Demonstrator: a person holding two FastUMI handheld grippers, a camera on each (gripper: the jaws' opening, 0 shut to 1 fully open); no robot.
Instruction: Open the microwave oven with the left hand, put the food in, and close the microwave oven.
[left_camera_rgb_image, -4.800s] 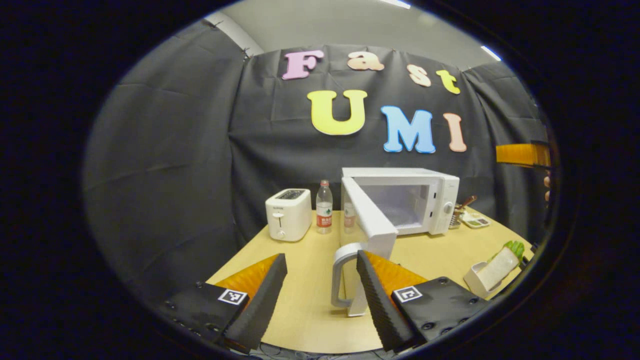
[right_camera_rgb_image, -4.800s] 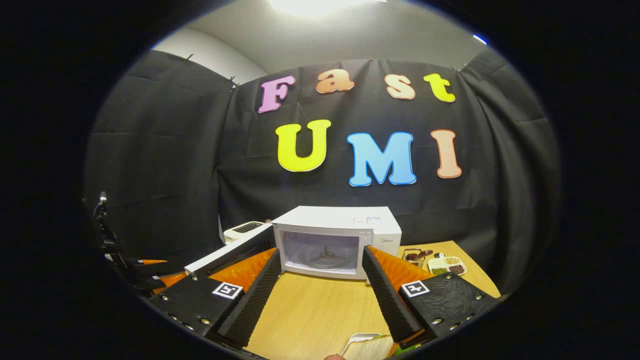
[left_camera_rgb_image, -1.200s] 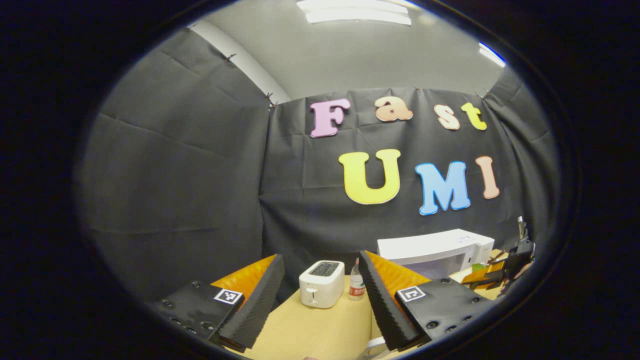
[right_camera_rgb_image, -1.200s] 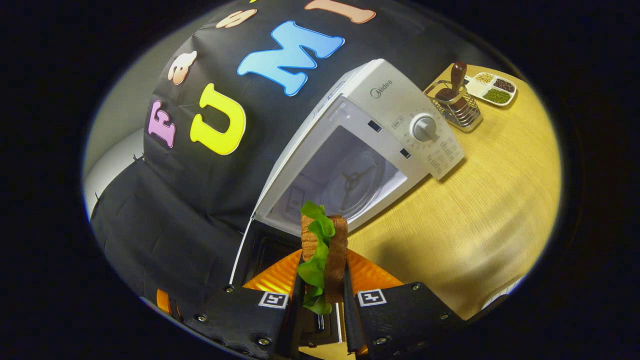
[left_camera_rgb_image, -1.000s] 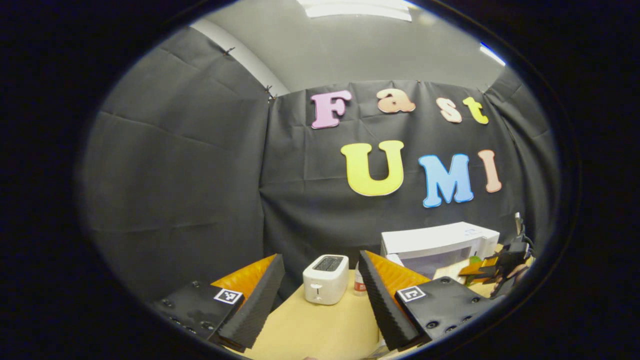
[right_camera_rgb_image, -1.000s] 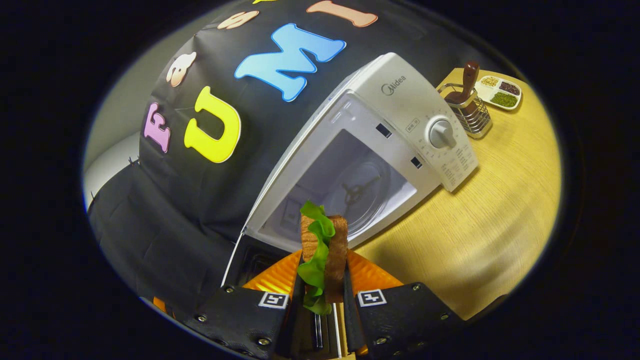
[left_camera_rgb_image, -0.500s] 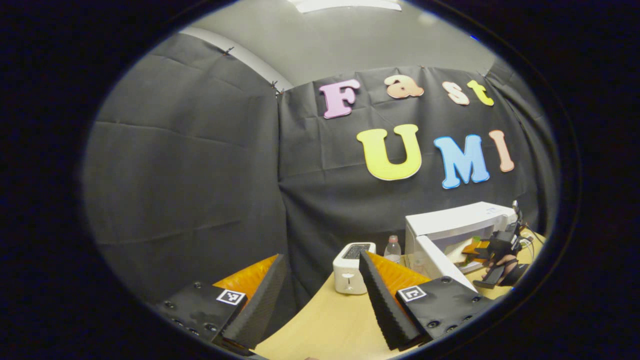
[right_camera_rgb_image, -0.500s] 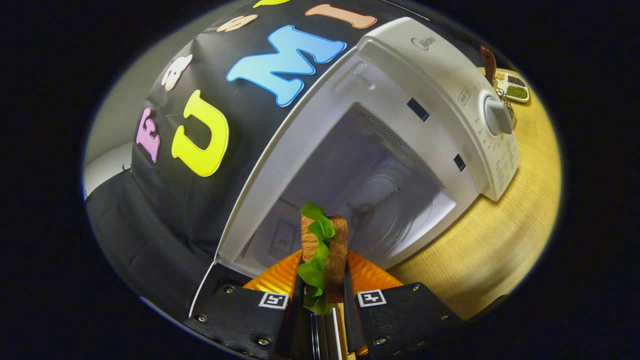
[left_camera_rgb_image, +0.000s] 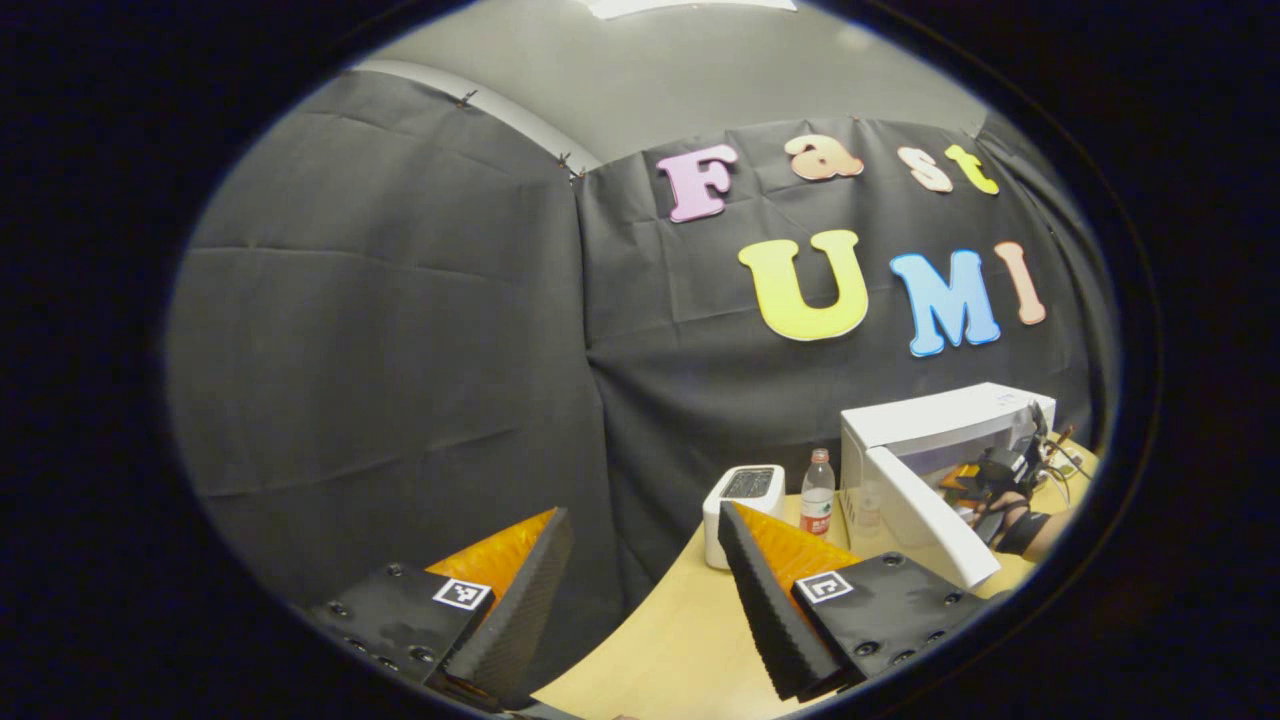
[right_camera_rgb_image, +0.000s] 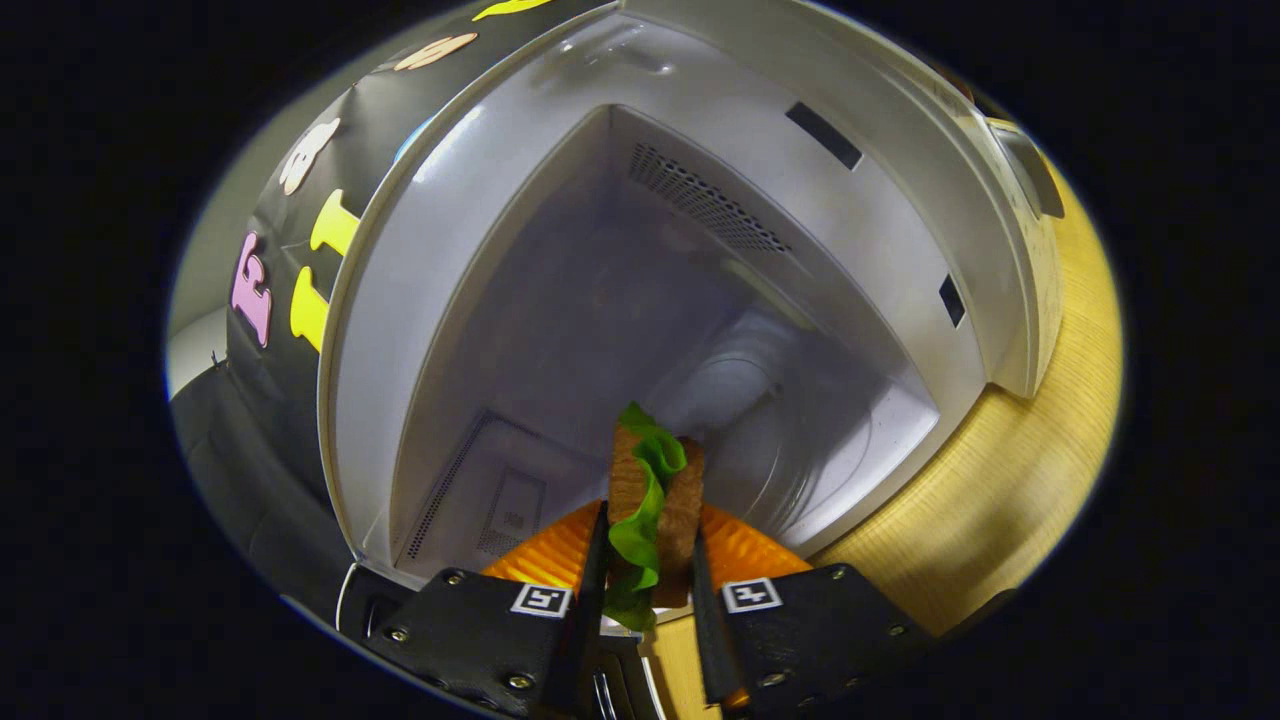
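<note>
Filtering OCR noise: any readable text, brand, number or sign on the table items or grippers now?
Water bottle label: too small to read.
Microwave oven top sticker: too blurred to read.
Left gripper, right gripper (shut on the sandwich): square coded markers, no words.
Nothing quotable.

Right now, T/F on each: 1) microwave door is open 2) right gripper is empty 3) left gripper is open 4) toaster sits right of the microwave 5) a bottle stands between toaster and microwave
1) True: the microwave door is swung open.
2) False: the right gripper is shut on the sandwich, at the cavity mouth.
3) True: the left gripper is open and holds nothing.
4) False: in the left gripper view the toaster sits left of the microwave.
5) True: the bottle stands between them.
</note>
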